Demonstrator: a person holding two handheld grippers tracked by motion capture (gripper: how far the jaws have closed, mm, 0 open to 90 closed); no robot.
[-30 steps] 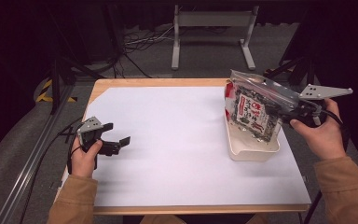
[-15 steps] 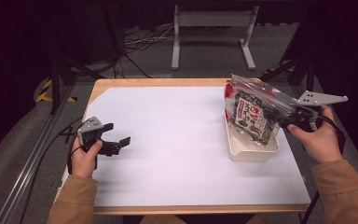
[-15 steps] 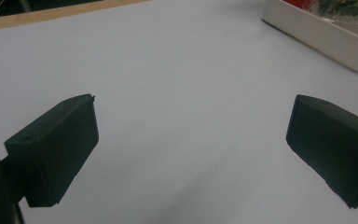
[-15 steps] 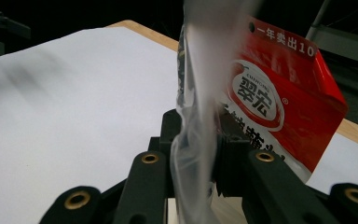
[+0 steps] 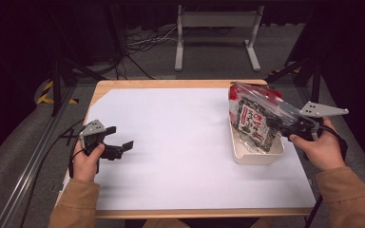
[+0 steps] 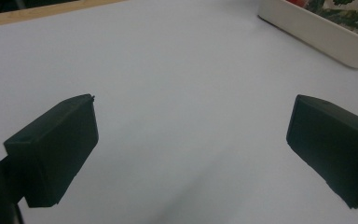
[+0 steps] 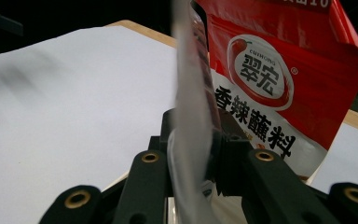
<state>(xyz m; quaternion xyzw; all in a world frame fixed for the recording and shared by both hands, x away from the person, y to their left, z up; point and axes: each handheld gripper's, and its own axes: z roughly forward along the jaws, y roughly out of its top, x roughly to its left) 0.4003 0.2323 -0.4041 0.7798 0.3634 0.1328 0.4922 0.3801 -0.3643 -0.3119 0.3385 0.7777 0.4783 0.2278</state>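
Clear plastic, that's the material on show: a see-through zip bag with a red seasoning packet inside, and the right gripper has it pinched by its near edge. From the right gripper view the jaws are clamped together on the thin plastic edge of the bag, which runs up between them, and the red packet with its white lower half and printed characters stands just beyond on the right. In the high view the bag leans over the white tray at the right side of the desk, its lower end down inside the tray and its upper end tilted away towards the far edge. The right hand sits at the desk's right edge, the grey three-cornered plate sticking out above it.

Over on the other side, the left gripper is low over the white sheet near the desk's left edge, well apart from the tray and the bag. The left hand wraps the handle, a cable trailing off beside it. The left gripper view shows its two black jaws wide apart, bare white surface between them and nothing in the grip, with the tray's rim off in the top right corner
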